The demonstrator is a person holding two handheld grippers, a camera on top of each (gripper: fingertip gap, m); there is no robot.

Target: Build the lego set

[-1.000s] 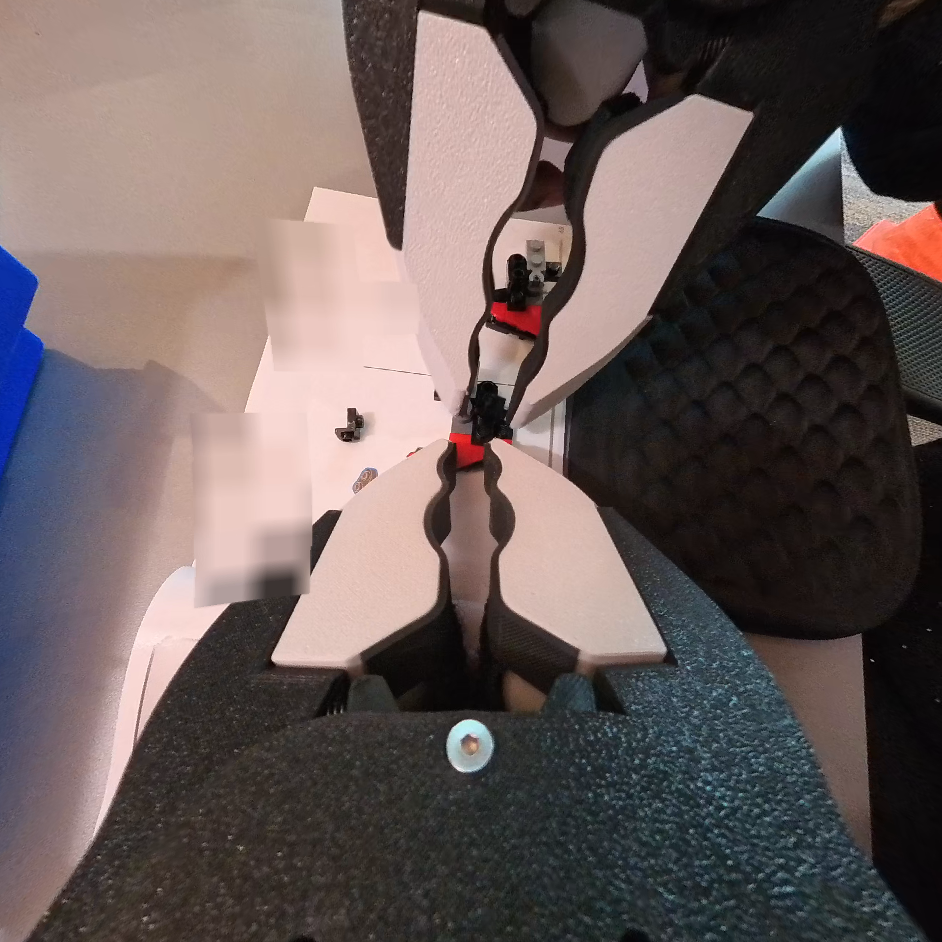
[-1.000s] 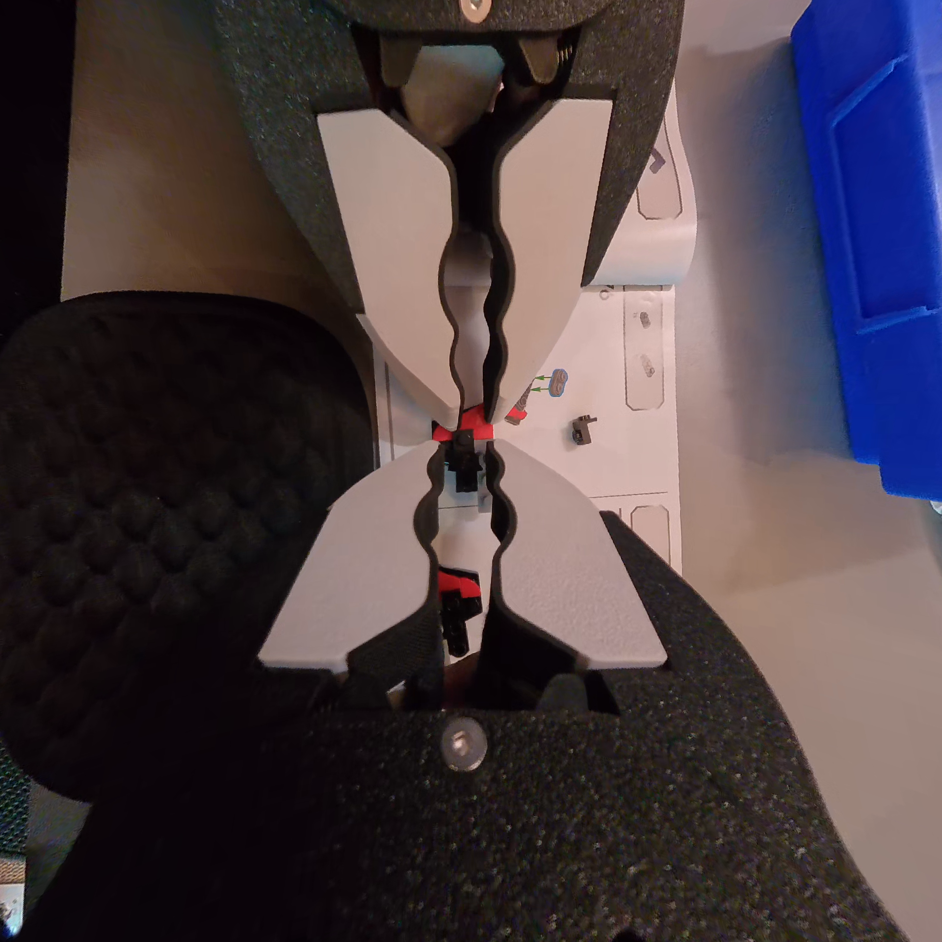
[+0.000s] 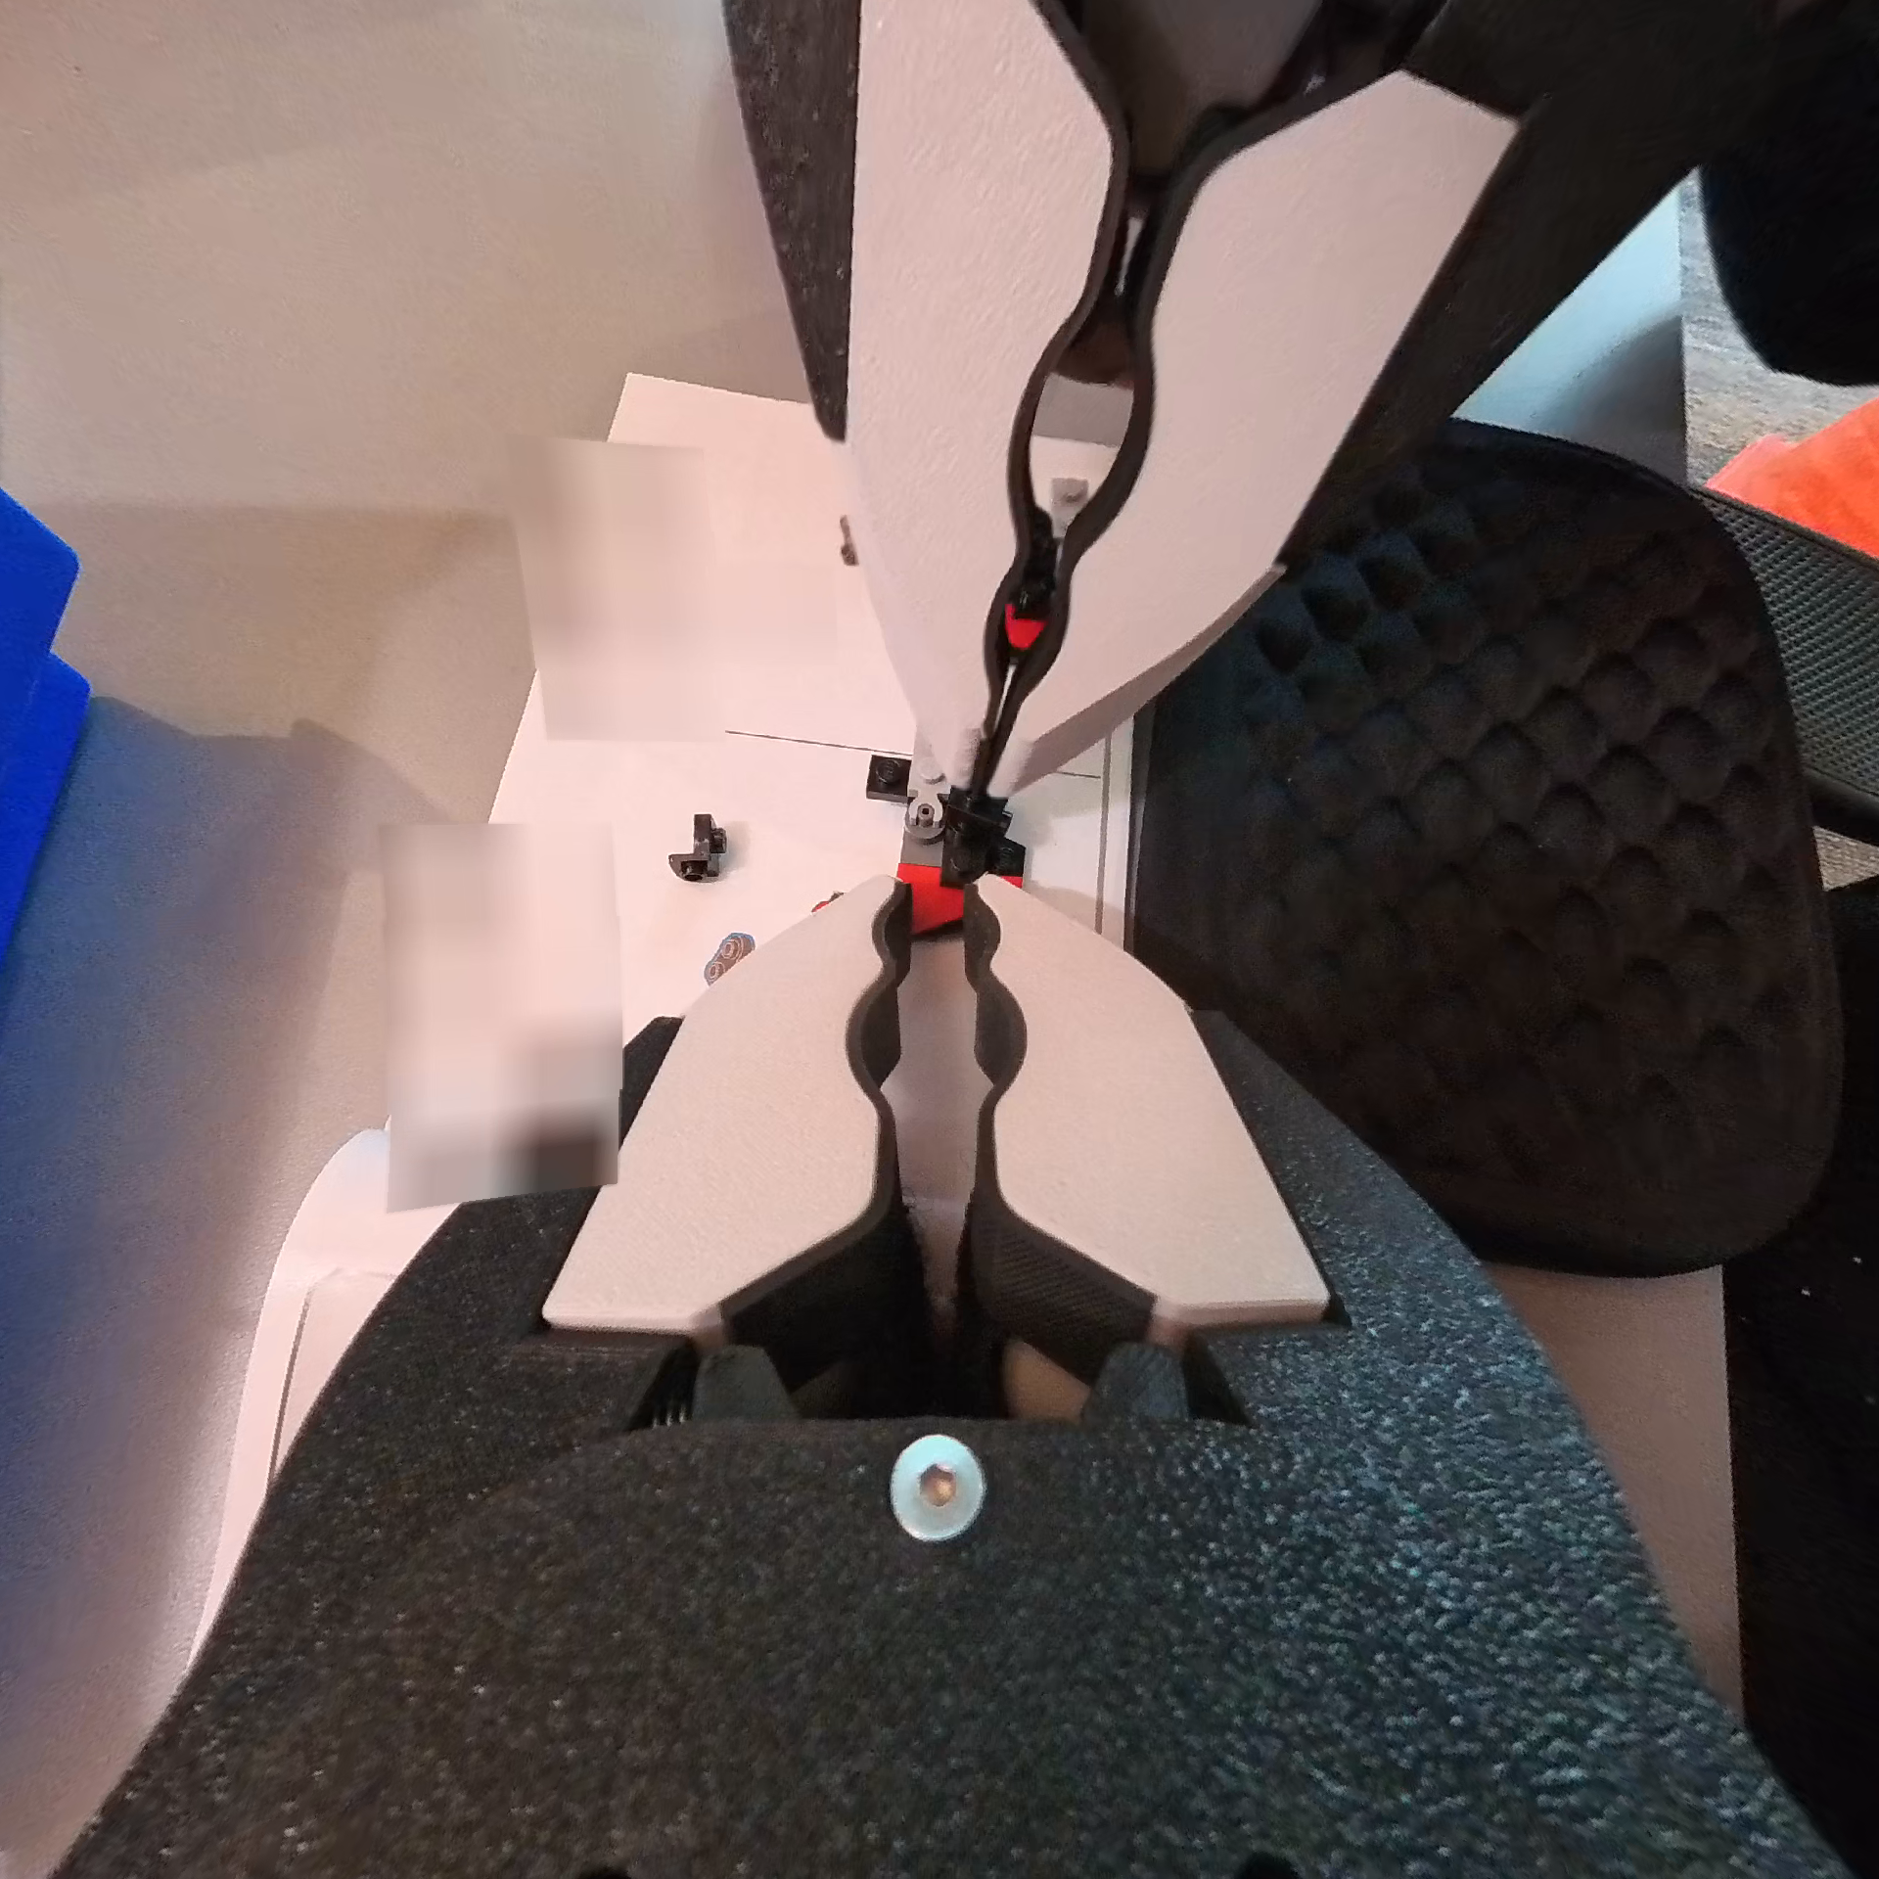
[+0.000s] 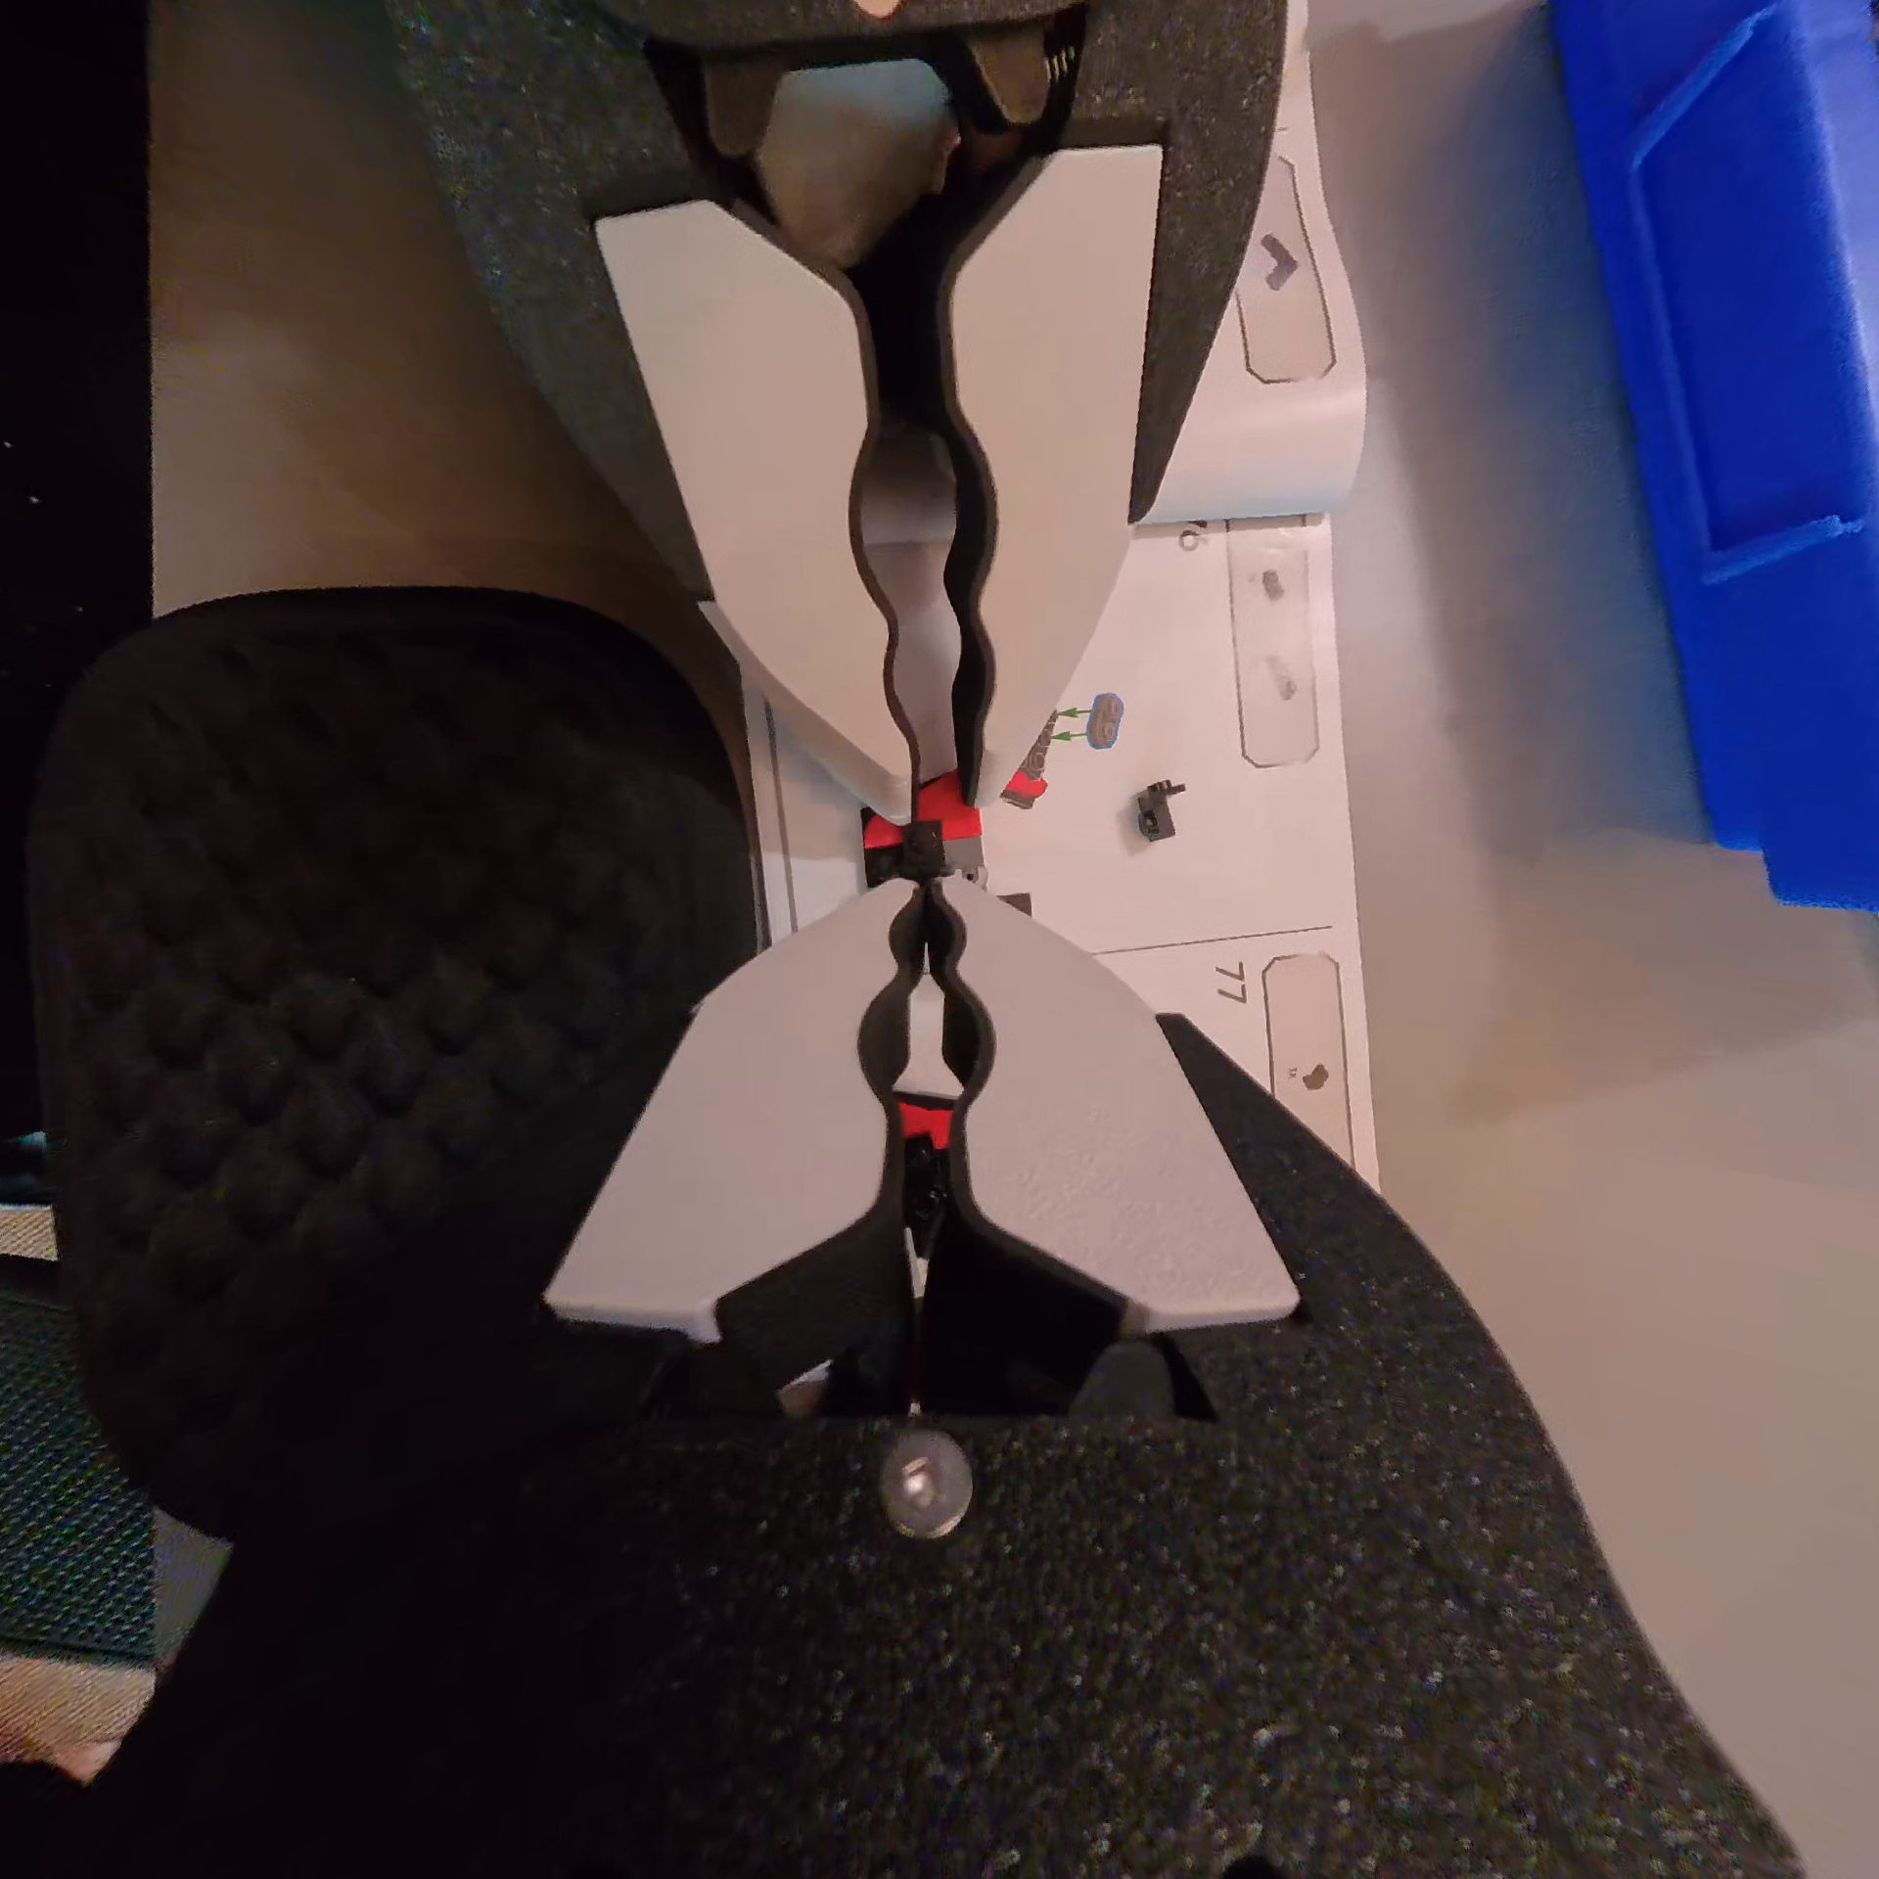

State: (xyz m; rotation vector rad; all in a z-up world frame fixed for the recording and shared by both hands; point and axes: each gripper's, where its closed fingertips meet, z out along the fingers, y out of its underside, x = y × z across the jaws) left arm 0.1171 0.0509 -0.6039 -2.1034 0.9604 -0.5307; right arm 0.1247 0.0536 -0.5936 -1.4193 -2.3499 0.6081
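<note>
My left jaws (image 3: pixel 935 895) clamp the red model (image 3: pixel 930 900); my right jaws (image 4: pixel 925 895) pinch a black piece (image 4: pixel 925 844), probably seated; I should press squarely.

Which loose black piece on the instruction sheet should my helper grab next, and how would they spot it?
Find the blue bin at the table's edge; beside it lies the white instruction booklet. On the open page, between the bin and the two grippers' meeting tips, sits a small black bracket piece. It lies alone on bare paper, unlike the red and black assembly pinched between the grippers.
</note>
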